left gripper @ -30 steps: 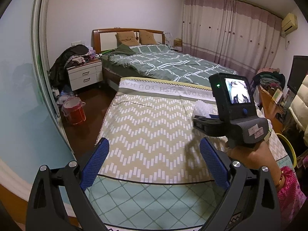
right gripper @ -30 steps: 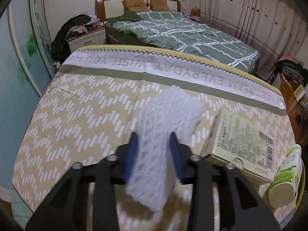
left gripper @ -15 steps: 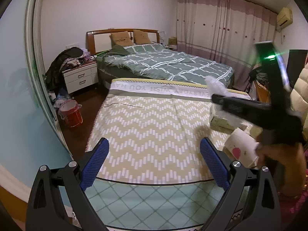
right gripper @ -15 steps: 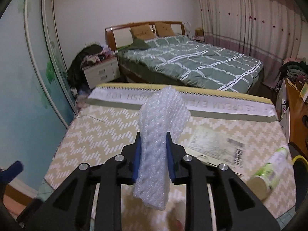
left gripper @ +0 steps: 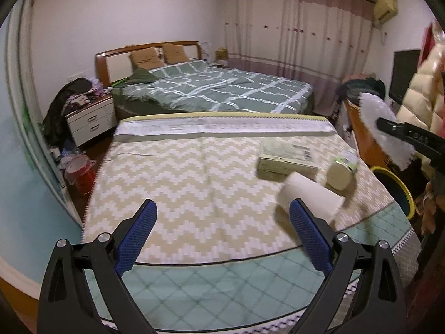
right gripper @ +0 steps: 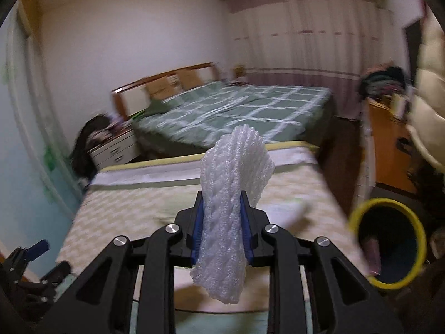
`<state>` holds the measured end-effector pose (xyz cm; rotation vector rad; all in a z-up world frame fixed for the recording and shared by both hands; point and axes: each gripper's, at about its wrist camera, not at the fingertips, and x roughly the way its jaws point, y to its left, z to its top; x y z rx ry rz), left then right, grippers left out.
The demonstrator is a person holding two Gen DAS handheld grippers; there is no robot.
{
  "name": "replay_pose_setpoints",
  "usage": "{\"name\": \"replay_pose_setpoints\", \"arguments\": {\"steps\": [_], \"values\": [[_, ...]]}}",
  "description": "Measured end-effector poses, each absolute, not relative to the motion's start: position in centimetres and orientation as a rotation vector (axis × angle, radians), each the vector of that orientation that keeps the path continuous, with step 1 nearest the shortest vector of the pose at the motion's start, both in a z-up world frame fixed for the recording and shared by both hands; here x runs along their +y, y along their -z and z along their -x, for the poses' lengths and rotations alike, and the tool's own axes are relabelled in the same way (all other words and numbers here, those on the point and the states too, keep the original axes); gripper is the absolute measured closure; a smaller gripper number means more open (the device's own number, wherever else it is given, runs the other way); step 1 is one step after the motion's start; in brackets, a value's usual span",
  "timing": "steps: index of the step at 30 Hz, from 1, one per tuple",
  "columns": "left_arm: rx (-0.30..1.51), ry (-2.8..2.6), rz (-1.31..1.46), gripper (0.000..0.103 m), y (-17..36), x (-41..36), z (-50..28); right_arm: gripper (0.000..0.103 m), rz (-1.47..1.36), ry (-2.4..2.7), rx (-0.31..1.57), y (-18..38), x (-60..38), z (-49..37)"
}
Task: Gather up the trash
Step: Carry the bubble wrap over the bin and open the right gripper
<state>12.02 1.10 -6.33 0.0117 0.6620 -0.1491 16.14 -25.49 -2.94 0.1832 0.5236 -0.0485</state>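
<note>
My right gripper (right gripper: 222, 217) is shut on a white foam net wrap (right gripper: 230, 194), held up in the air above the table edge. It also shows at the right of the left wrist view (left gripper: 386, 136), raised beside the table. A yellow-rimmed bin (right gripper: 389, 242) stands on the floor to the right; it also shows in the left wrist view (left gripper: 397, 183). My left gripper (left gripper: 222, 233) is open and empty over the near part of the zigzag-patterned table cloth (left gripper: 180, 183). On the table lie a pale carton box (left gripper: 286, 161), a white paper roll (left gripper: 308, 197) and a green-labelled bottle (left gripper: 342, 169).
A bed with a green checked cover (left gripper: 217, 89) stands behind the table. A white nightstand (left gripper: 91, 119) piled with clothes and a red bucket (left gripper: 80, 169) are at the left. A wooden desk (left gripper: 364, 136) and a cream coat (left gripper: 422, 105) are at the right.
My right gripper has lifted the foam wrap off the table and swung it right, toward the yellow-rimmed bin. The left gripper has turned slightly right, and the box, roll and bottle now show.
</note>
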Motion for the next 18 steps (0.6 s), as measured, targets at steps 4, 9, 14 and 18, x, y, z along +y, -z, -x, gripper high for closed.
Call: {"name": "replay_pose_setpoints", "arguments": {"steps": [4,9,14,18], "values": [[0.665,0.195,-0.035,0.008,6.5,-1.5,-12.0,0.079,-0.251,0.197,0.520,4.3,-32.5,-14.6],[0.674,0.230,-0.056,0.008,6.6,-4.2,-12.3,0.079,-0.317,0.356,0.523,6.2,-40.1,-13.9],[0.690,0.252,-0.082,0.008,6.7,-6.3,-12.8,0.077,-0.354,0.450,0.580,9.2,-44.0,-15.1],[0.715,0.272,-0.095,0.008,7.0,-7.9,-13.6,0.063,-0.388,0.498,0.606,11.0,-45.6,-15.9]]}}
